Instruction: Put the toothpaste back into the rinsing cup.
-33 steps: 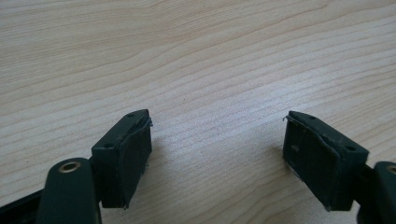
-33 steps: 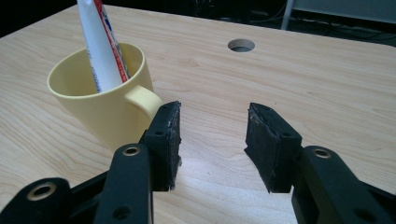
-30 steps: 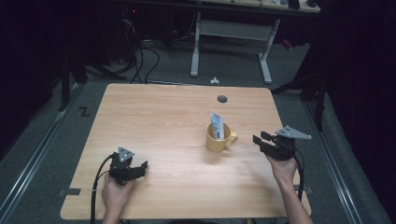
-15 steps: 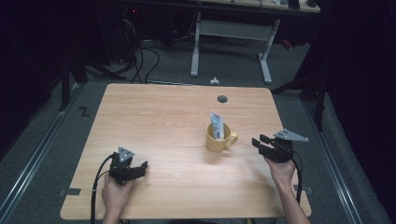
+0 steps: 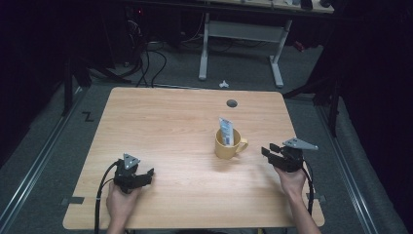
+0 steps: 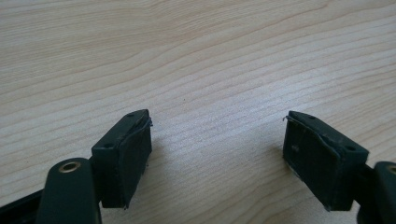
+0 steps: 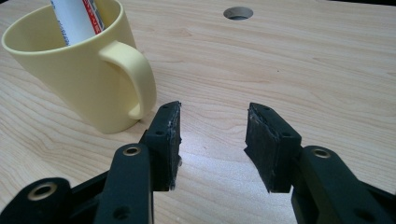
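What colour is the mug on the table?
The mug is pale yellow, best seen in the right gripper view.

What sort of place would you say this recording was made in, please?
Probably a lab or workshop rigged for recording: a bare wooden table with a cable hole, loose cables on the grey floor, and a metal-legged workbench behind.

The mug (image 7: 79,70) hides the tube's (image 7: 77,18) lower part; the picture's top edge crops its upper end.

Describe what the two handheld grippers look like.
Both are black. The left gripper and the right gripper each carry a grey three-cornered plate on top and trail a black cable. Their fingers end in flat, rectangular black pads. The person's forearms are bare.
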`<state>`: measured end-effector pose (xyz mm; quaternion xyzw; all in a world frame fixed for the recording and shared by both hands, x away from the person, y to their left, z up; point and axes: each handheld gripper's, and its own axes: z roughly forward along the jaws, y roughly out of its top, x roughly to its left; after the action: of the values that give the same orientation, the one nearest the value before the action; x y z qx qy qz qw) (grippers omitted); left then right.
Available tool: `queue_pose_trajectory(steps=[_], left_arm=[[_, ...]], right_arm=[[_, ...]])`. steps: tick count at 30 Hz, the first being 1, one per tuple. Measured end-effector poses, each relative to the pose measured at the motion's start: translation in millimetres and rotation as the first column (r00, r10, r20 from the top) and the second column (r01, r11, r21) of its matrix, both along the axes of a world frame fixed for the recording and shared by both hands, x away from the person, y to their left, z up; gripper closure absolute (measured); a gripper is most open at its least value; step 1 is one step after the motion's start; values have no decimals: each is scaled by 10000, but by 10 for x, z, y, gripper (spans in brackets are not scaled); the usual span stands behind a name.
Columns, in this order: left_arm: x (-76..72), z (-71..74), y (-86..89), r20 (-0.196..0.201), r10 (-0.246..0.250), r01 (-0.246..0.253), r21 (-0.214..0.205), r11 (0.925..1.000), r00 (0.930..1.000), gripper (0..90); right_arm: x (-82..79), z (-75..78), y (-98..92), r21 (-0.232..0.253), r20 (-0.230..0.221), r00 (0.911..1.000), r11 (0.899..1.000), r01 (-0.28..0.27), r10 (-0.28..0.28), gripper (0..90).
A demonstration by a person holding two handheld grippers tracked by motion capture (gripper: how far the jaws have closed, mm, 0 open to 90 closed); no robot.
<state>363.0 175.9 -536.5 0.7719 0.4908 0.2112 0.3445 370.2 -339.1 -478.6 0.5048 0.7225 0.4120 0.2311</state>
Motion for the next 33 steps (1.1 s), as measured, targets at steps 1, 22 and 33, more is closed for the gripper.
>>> queue_pose_trajectory(steps=[1, 22, 33], left_arm=[[0, 0, 0, 0, 1, -1, -2, 10000, 10000, 239], [0, 0, 0, 1, 3, -3, -3, 10000, 10000, 239], [0, 0, 0, -1, 1, -1, -1, 10000, 10000, 239]], right_arm=[[5, -7, 8, -39, -17, 10000, 10000, -7, 7, 553], [117, -224, 68, -254, -631, 9980, 9997, 57, -73, 552], [140, -332, 76, -320, -959, 9954, 9995, 41, -71, 546]])
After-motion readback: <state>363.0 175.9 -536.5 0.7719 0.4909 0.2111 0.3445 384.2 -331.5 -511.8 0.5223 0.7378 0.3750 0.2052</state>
